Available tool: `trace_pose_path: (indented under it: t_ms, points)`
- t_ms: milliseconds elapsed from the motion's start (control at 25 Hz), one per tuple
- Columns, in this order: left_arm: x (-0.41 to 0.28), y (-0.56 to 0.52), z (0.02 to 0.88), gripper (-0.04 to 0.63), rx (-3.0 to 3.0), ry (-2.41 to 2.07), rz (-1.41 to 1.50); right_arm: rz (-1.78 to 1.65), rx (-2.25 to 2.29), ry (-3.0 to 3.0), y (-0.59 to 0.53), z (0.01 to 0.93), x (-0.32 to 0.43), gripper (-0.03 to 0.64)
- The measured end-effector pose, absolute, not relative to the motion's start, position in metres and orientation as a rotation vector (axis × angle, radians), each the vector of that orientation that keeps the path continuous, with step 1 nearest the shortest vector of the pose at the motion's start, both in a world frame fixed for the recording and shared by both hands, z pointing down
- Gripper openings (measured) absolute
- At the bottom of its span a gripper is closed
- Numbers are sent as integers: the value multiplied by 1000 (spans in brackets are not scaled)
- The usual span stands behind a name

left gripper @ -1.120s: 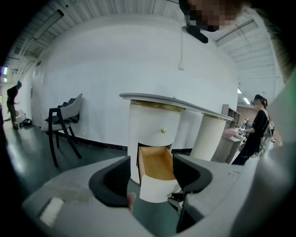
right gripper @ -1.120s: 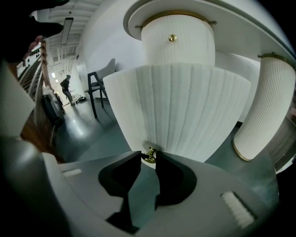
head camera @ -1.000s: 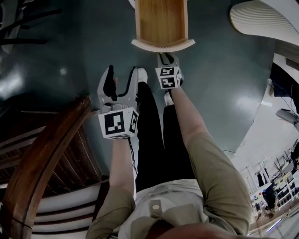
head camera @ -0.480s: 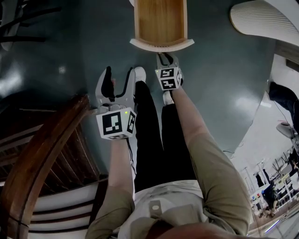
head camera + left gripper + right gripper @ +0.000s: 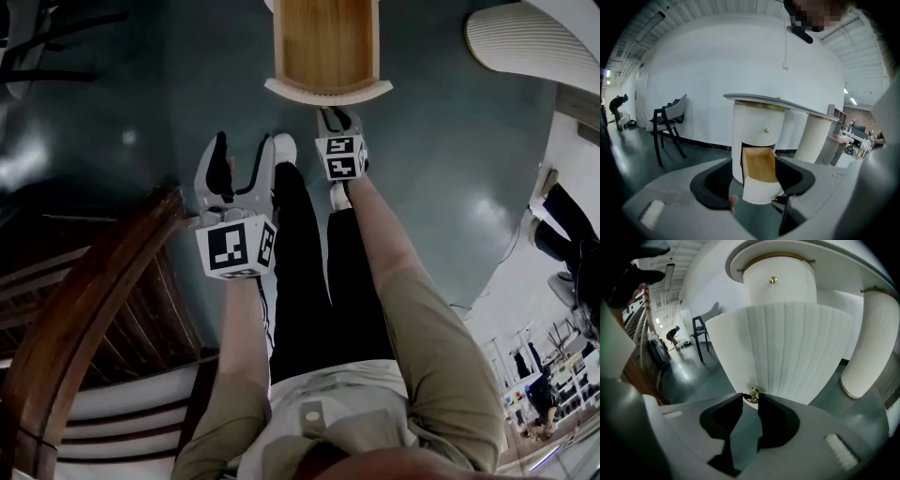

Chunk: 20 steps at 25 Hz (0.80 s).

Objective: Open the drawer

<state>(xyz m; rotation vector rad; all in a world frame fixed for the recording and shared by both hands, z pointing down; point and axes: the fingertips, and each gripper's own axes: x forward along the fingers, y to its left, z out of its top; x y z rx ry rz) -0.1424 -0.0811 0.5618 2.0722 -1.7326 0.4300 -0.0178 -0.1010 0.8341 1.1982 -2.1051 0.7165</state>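
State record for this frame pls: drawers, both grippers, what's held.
lower drawer: pulled out of the white cabinet; wooden inside, no contents visible
upper drawer: closed
right gripper: jaws closed on the brass knob at the lower drawer's front
left gripper: jaws apart, nothing between them; held short of the drawer, not touching it
nearby: wooden chair on the person's left
task status: drawer open, knob not yet released
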Motion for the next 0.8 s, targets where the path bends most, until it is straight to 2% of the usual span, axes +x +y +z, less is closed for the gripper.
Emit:
trace_pose_path:
  t_ms: [120,200,320,520,800]
  points:
    - [-143,-83,557,301,2071,-1732,432,795,1196,-2073,-98,834,-17,132]
    - [-143,-85,552,301,2068,-1734,430,810,1189,-2057,-96,833,-15,228]
    - [-143,-87,543,301,2065,-1736,429,806,1181,-2058,-91,821,-12,262]
    - [-141,-92,508,301,2050,-1741,386,784,1163,-2080,-84,779,-4,270]
    - [-140,-95,434,301,2065,-1739,349,707,1316,-2062,-96,672,33,255]
